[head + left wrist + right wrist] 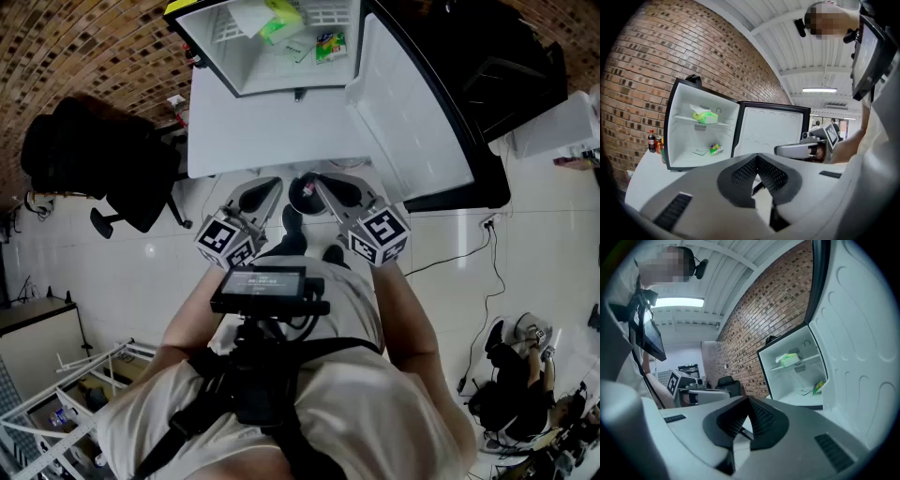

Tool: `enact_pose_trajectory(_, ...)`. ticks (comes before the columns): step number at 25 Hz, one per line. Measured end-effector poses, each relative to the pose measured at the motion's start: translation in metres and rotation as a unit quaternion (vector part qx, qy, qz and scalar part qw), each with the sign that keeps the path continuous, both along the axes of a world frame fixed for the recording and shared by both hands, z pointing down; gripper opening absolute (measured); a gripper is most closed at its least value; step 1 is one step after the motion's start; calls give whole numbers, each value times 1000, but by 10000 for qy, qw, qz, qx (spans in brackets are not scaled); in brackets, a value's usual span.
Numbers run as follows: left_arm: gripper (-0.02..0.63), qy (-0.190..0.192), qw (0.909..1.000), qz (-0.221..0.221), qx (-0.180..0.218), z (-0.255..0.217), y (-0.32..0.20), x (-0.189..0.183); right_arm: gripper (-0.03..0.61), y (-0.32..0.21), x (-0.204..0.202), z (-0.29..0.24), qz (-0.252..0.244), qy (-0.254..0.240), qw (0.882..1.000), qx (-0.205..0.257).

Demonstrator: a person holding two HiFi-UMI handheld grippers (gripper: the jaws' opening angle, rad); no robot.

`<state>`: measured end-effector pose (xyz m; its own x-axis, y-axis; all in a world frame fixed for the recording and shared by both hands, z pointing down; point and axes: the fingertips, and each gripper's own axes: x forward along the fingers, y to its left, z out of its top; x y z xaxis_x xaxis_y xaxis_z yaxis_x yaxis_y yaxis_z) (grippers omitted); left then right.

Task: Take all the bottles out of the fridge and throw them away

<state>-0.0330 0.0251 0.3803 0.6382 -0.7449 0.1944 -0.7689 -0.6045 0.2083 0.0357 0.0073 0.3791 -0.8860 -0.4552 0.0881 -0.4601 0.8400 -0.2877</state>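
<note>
Against the brick wall (647,70), the fridge (277,75) at top centre looks bottle-free (bottles (652,141) stand outside it), so with left gripper (757,158) and right gripper (748,399) both closed and empty, we risk grabbing packets (330,45).

The person holds the grey two-jaw left gripper (267,192) and its twin, the grey right gripper (319,192), out ahead of the chest. They sit side by side, with their front ends angled inward and close together. Each carries a white cube with black square markers at its rear, the left cube (227,241) and the right cube (380,234). Both bare forearms, left (192,314) and right (408,319), reach forward with bent elbows. In each gripper view the dark ribbed fingers (743,173) (729,420) are pressed together with nothing between them.
</note>
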Motion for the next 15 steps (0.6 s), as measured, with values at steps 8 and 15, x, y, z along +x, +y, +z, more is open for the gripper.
enact_pose_trajectory(8, 8, 55, 9993, 353, 136, -1, -65, -51, 5, -59, -39, -10, 510, 118, 9986, 1)
enact_pose_trajectory(15, 8, 11, 9974, 680, 247, 4, -117, -96, 5, -101, -72, -13, 1011, 292, 9944, 60)
